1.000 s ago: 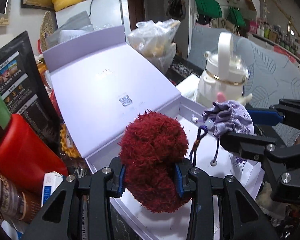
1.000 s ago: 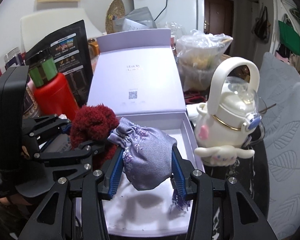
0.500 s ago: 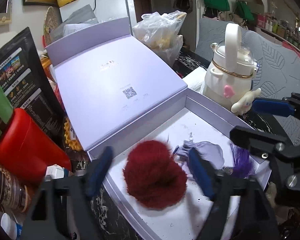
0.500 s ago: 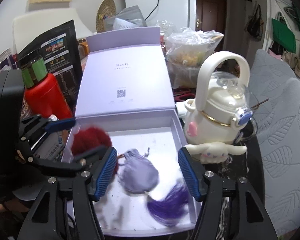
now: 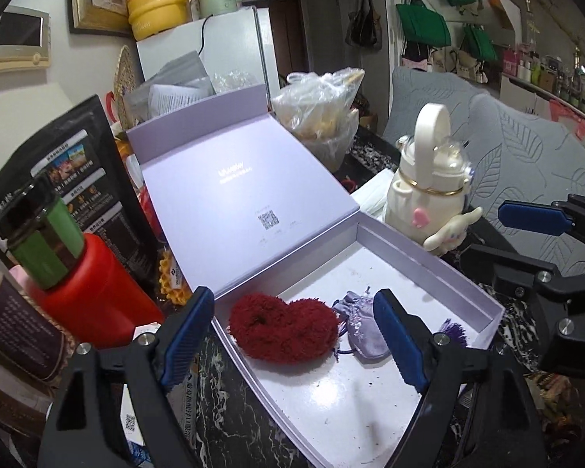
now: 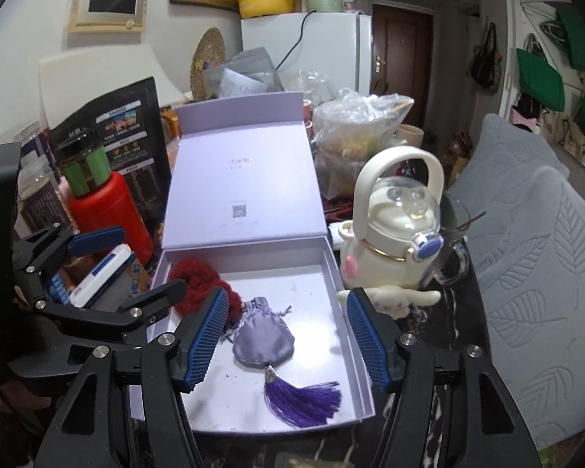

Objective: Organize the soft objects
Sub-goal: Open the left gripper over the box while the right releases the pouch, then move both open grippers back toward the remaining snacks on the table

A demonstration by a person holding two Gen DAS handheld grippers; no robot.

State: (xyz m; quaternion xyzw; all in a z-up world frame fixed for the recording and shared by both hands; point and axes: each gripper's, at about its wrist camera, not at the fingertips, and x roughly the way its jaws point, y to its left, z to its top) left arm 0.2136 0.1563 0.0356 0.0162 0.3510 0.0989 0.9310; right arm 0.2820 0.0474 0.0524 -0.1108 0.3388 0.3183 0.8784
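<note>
both soft items are now lying loose in the box, where a second ago i was holding them pinched in the tools.

- left gripper (image 5: 294, 339): jaws standing wide apart, gripping nothing, hovering over the near left corner of the box.
- right gripper (image 6: 286, 339): jaws likewise spread, gripping nothing, hanging above the pouch.
- surroundings: white kettle-shaped bottle (image 6: 396, 234) standing just beside the box's right wall; red bottle (image 5: 93, 284) with green cap crowding the left side; black printed bag (image 6: 126, 132) behind it; clear plastic bag (image 5: 319, 113) sitting past the lid. nothing is lying between my tools and the box interior.
- lilac box (image 6: 333, 269): open, lid (image 5: 238, 191) leaning back; white floor showing dark specks.
- contents: red fuzzy piece (image 5: 284, 329), shaggy and roughly heart-shaped, sitting at the back left; lilac drawstring pouch (image 6: 263, 341), satiny and gathered at the neck, touching its right side, with a purple tassel (image 6: 302, 399) trailing toward the front wall.
</note>
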